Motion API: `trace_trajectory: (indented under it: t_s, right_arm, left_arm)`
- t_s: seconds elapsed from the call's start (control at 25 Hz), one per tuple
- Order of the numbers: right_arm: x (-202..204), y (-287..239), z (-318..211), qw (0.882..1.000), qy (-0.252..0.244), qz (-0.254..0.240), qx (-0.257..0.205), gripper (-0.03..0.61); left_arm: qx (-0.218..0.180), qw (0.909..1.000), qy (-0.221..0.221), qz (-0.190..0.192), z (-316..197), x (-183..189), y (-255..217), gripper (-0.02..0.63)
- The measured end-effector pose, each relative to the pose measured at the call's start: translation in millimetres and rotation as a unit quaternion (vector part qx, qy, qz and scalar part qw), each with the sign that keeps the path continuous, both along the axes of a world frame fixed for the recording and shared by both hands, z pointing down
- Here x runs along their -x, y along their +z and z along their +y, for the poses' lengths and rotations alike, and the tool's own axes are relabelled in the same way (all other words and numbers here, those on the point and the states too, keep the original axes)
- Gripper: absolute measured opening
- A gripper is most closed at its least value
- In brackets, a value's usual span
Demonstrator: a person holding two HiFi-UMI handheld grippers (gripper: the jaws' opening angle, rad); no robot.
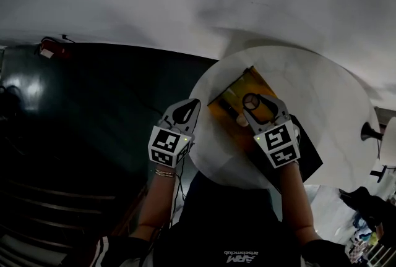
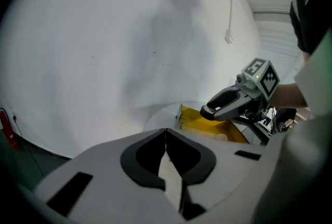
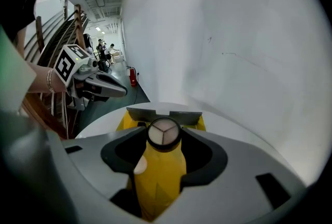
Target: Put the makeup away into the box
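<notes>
A round makeup compact (image 3: 163, 133), black-rimmed with a pale face split into 3 segments, sits gripped between the jaw tips of the right gripper (image 1: 252, 102). The jaws are clenched on its sides. It is held above the open yellow box (image 3: 155, 181), near the end that has a grey flap (image 3: 164, 114).

A small pale round item (image 3: 140, 165) lies in the box beside the gripper's left jaw.

The box rests on a round white table (image 1: 322, 93), with a black flat piece (image 1: 309, 162) partly under it on the near side.

The left gripper (image 2: 166, 136) hangs over the table's left edge, well apart from the box. Its 2 jaws are pressed together with nothing between them.
</notes>
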State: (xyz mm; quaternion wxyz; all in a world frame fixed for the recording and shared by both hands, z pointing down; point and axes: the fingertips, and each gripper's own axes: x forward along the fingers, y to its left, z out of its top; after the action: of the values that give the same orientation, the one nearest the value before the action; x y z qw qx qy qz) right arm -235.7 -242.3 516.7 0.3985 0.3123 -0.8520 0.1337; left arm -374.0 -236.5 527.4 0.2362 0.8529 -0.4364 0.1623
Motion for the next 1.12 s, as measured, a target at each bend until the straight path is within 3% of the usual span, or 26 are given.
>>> trace_trajectory:
  t_s: [0.36, 0.92, 1.12]
  right_arm:
    - [7, 24, -10, 1.0, -0.008, 0.008, 0.023, 0.225]
    - [9, 58, -27, 0.996, -0.004, 0.042, 0.073, 0.225]
    - [10, 67, -23, 0.994, -0.01, 0.052, 0.092, 0.225]
  left_arm:
    - [-0.003, 0.9992, 0.026, -0.031, -5, 2, 17, 0.018]
    - [-0.019, 0.9995, 0.025, -0.006, -25, -7, 27, 0.017]
    - [-0.03, 0.9991, 0.025, -0.013, -28, -8, 26, 0.017]
